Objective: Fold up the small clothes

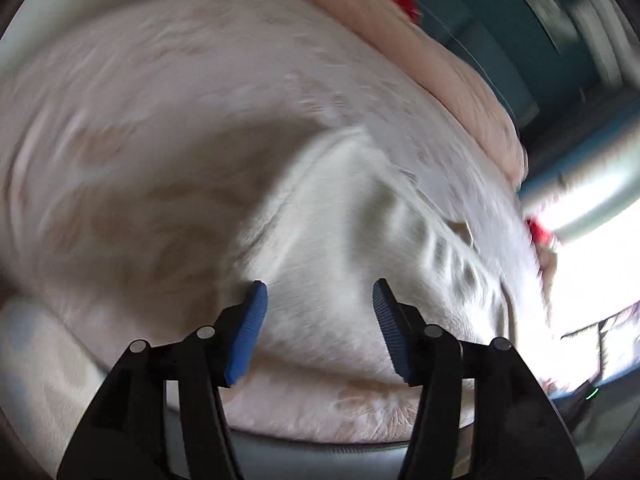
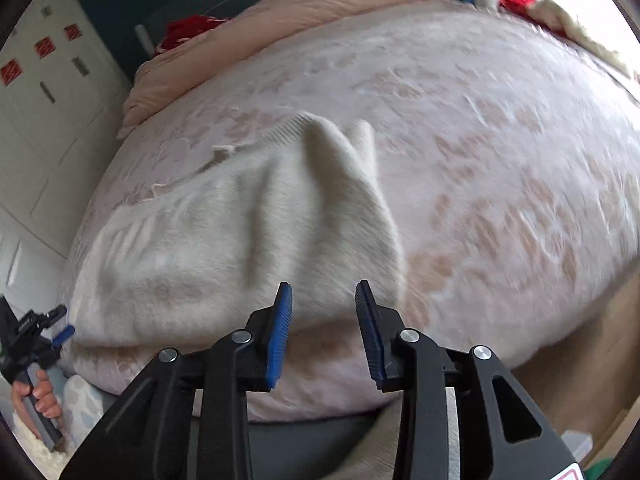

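Observation:
A fuzzy white knit garment (image 2: 224, 248) lies rumpled near the front edge of a bed with a pale pink patterned cover (image 2: 500, 152). It also shows in the left wrist view (image 1: 352, 248). My left gripper (image 1: 318, 292) is open and empty, hovering over the garment's near edge. My right gripper (image 2: 324, 292) is open and empty, just above the garment's right corner. The left gripper (image 2: 60, 330) shows at the far left of the right wrist view, held in a hand.
A folded peach blanket (image 2: 312, 4) and something red (image 2: 188, 30) lie at the far side of the bed. White cupboards (image 2: 44, 120) stand on the left. A wooden floor (image 2: 592, 360) shows at the right.

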Action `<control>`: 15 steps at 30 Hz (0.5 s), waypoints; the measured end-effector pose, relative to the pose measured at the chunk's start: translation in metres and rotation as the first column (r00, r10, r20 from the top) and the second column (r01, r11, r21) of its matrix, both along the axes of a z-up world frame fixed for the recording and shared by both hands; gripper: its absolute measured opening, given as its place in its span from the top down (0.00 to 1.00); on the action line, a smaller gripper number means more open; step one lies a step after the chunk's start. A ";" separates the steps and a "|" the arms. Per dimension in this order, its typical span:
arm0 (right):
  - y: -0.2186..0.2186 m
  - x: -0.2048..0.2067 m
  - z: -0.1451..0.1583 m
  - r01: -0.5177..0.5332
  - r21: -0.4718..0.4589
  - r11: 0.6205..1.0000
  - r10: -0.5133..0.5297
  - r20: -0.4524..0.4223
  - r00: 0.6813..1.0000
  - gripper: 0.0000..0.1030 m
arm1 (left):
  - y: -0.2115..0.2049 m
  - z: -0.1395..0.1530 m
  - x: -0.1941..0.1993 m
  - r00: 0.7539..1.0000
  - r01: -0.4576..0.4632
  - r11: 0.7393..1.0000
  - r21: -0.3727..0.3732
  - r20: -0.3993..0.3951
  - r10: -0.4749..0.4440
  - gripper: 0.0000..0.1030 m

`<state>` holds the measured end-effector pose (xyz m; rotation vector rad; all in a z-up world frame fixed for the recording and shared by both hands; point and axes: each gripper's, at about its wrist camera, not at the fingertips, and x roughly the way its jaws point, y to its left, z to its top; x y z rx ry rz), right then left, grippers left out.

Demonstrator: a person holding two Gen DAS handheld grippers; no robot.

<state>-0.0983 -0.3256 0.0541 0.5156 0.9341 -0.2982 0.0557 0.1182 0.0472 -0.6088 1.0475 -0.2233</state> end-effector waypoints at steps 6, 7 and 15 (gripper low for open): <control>-0.007 0.023 -0.047 0.040 0.207 0.977 -0.039 -0.008 0.999 0.58 | 0.013 -0.022 -0.002 0.991 -0.130 0.985 -0.117 -0.037 0.126 0.31; -0.011 0.027 -0.049 0.052 0.260 0.964 -0.056 0.010 0.998 0.58 | 0.010 -0.021 0.000 0.989 -0.144 0.983 -0.111 -0.045 0.140 0.28; -0.036 0.036 -0.051 0.115 0.497 0.860 -0.172 0.072 0.982 0.54 | 0.028 -0.009 -0.005 0.959 -0.278 0.952 -0.128 -0.083 0.270 0.25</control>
